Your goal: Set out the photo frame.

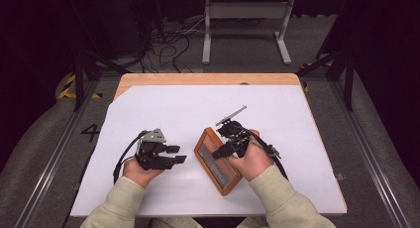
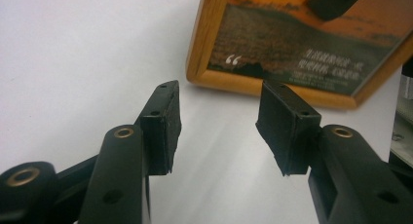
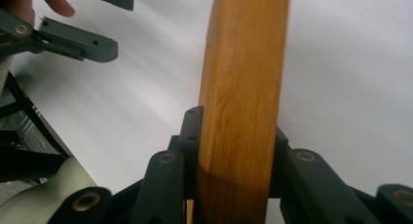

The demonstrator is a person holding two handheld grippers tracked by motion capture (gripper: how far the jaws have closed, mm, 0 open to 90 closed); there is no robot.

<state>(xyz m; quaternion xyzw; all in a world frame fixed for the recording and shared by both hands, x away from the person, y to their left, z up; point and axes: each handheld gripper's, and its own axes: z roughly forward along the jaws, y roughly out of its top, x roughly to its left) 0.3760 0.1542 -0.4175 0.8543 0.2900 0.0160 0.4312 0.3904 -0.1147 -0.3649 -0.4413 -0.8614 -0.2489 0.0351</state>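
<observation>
A wooden picture frame (image 1: 221, 174) with a dark landscape print lies on the white sheet, right of centre. My right gripper (image 1: 224, 147) is over its far part, and in the right gripper view its jaws press on both sides of the frame's wooden edge (image 3: 243, 63). My left gripper (image 1: 178, 154) rests to the left of the frame, pointing toward it. In the left gripper view its jaws (image 2: 217, 126) stand open with nothing between them, and the frame's corner (image 2: 272, 85) lies just beyond the tips. The left gripper (image 3: 104, 22) also appears at the top left of the right gripper view.
A white sheet (image 1: 163, 114) covers most of the wooden table (image 1: 208, 79). Beyond the table's far edge stand a grey metal stand (image 1: 245, 12) and loose cables (image 1: 168, 44) on the floor. Dark frame legs flank the table on both sides.
</observation>
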